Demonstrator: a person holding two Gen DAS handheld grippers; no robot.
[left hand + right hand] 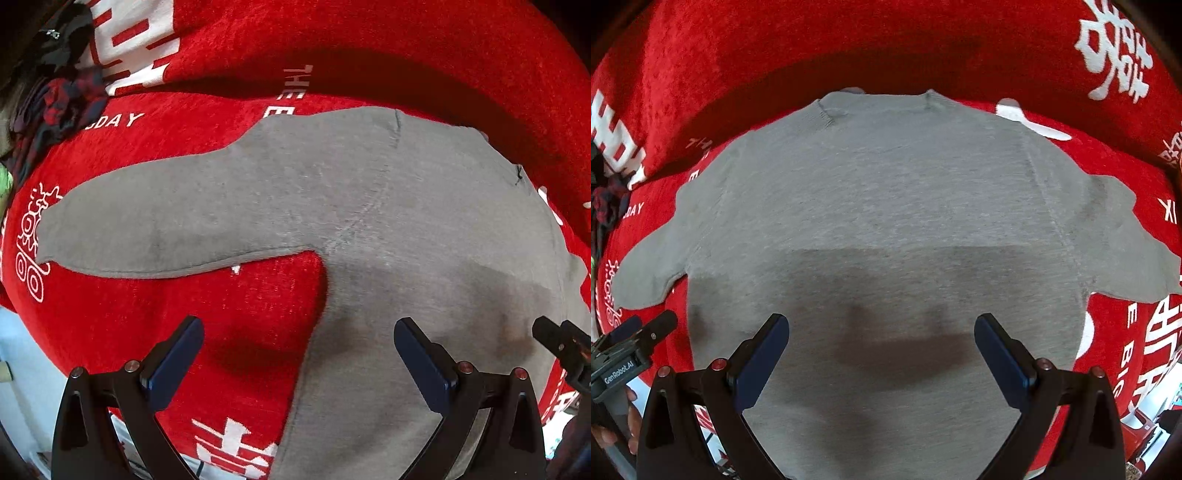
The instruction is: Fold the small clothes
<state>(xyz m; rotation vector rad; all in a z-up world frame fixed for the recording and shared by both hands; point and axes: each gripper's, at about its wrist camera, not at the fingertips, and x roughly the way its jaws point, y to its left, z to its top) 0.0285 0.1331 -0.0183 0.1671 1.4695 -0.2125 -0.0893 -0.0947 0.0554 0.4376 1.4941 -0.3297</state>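
One big red cloth [849,48] with white letters and signs covers the whole soft surface. On it lies a grey top [886,206], spread flat in the middle, with its neck at the far edge and its bottom hem at the near edge. One sleeve [155,229] sticks out toward the left edge, and the other sleeve [1126,240] sticks out toward the right edge. A pile of dark and checked clothes [62,96] sits at the far left corner. The left gripper [299,354] hangs over the left side of the top, spread wide, with nothing in it. The right gripper [881,347] hangs over the near middle, also spread wide and holding nothing.
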